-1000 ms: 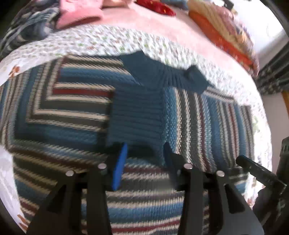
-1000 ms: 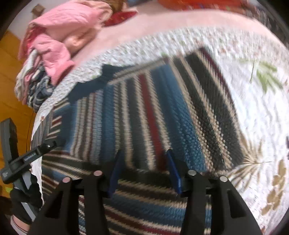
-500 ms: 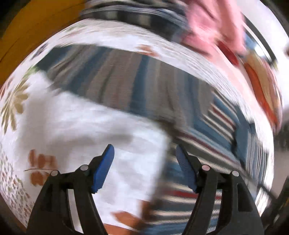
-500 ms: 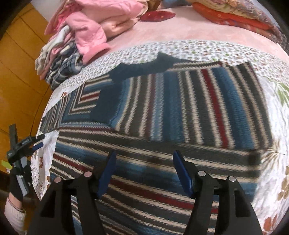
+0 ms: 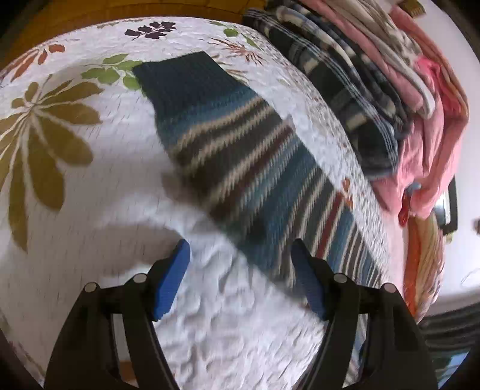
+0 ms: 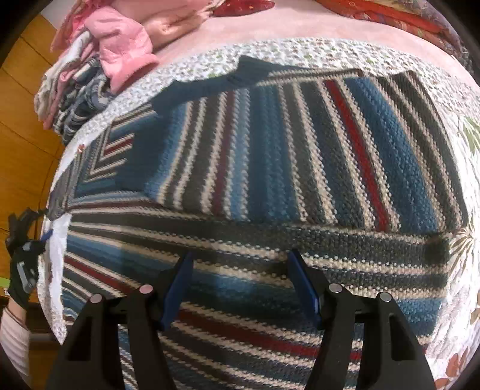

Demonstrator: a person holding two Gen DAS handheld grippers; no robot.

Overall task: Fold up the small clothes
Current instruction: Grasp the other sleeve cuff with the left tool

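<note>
A striped knit sweater [image 6: 270, 168] in blue, grey, cream and red lies flat on a white floral quilt [image 6: 462, 339]. Its right sleeve is folded across the body. In the left wrist view the other sleeve [image 5: 240, 156] stretches out over the quilt [image 5: 90, 210], ending in a dark blue cuff [image 5: 183, 84]. My left gripper [image 5: 240, 264] hovers open just short of that sleeve, holding nothing. My right gripper [image 6: 240, 279] is open above the sweater's lower body, empty. The left gripper [image 6: 22, 258] also shows at the quilt's left edge in the right wrist view.
A pile of clothes [image 5: 390, 75], pink and dark plaid, lies beyond the sleeve; it appears again in the right wrist view as a pile [image 6: 99, 60] at upper left. Orange and patterned bedding [image 6: 390, 15] lies at the back. A wooden floor [image 6: 27, 105] is beside the bed.
My left gripper swung from the sweater's middle over to the outstretched left sleeve and opened wider. The right gripper pulled back a little and opened wider; the right sleeve stays folded.
</note>
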